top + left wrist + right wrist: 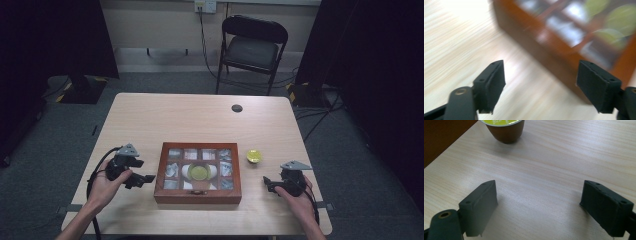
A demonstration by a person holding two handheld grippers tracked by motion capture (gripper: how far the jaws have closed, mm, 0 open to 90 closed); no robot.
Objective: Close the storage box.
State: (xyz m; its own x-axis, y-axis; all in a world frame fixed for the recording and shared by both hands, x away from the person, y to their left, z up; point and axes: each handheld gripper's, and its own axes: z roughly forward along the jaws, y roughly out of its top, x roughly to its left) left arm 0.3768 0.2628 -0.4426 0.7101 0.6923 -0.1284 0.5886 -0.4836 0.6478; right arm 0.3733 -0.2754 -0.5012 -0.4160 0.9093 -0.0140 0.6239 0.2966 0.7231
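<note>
High view: wooden box point(197, 195) with a glass lid sits closed at the near middle of the table point(200, 120), compartments with pods under the glass. A loose coffee pod point(254, 156) stands just right of the box. Left gripper point(146, 178) points at the box's left side, close but apart; right gripper point(266, 183) rests low on the table, near the pod. Step looks like the approach to the box; next move probably calls for reaching its lid or clasp.

Left gripper view: blurred, jaws apart, nothing between them, box corner ahead.

Right gripper view: jaws apart and empty, level over the table, pod ahead.
</note>
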